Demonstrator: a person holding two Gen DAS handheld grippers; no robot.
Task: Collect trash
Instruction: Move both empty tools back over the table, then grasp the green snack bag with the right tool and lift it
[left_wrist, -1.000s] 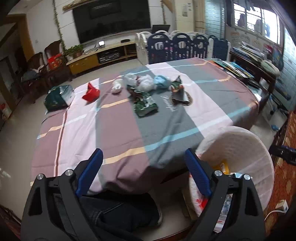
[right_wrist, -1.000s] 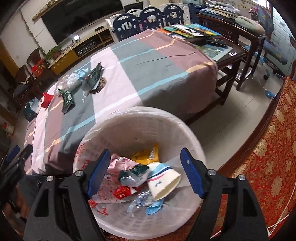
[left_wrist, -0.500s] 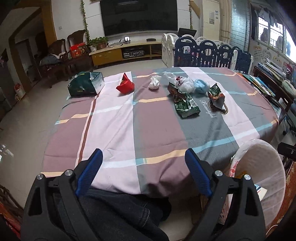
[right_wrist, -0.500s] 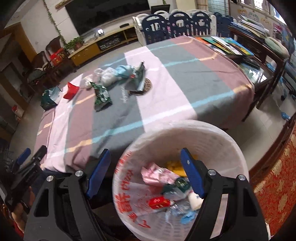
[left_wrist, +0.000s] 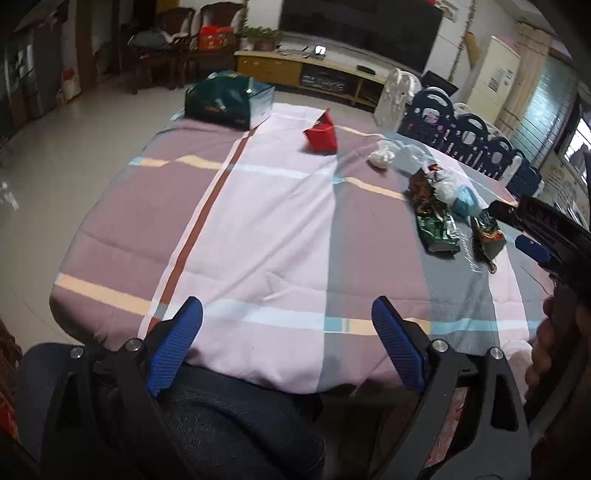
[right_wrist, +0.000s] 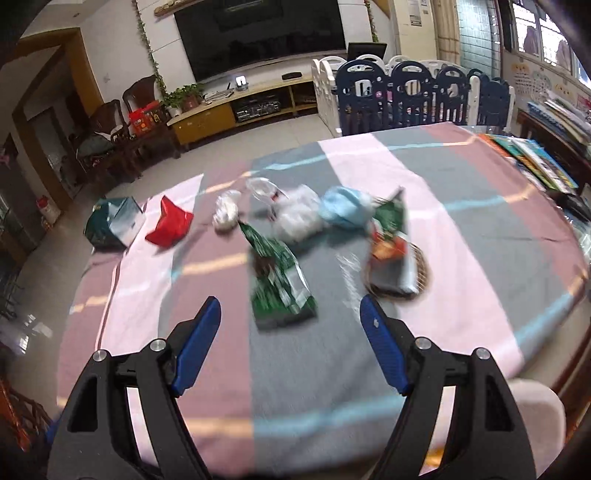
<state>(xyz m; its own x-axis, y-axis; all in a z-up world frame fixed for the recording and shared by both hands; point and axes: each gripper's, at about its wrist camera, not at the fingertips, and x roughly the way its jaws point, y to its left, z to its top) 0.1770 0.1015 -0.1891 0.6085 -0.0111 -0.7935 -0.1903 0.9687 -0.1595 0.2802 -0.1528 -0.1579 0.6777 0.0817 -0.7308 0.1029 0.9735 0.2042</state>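
Observation:
Trash lies across the striped tablecloth: a green snack bag, a red wrapper, a white crumpled bag, a clear plastic bag, a blue mask and a torn colourful packet. My right gripper is open and empty, over the table just short of the green bag. My left gripper is open and empty at the table's near edge. The right gripper shows in the left wrist view.
A dark green box sits at the table's far left corner. Books lie on the right side. The white basket's rim shows at lower right. A blue and white play fence stands behind the table.
Both grippers swung away from the basket toward the table. The right gripper moved forward over the cloth near the green bag; the left view turned left.

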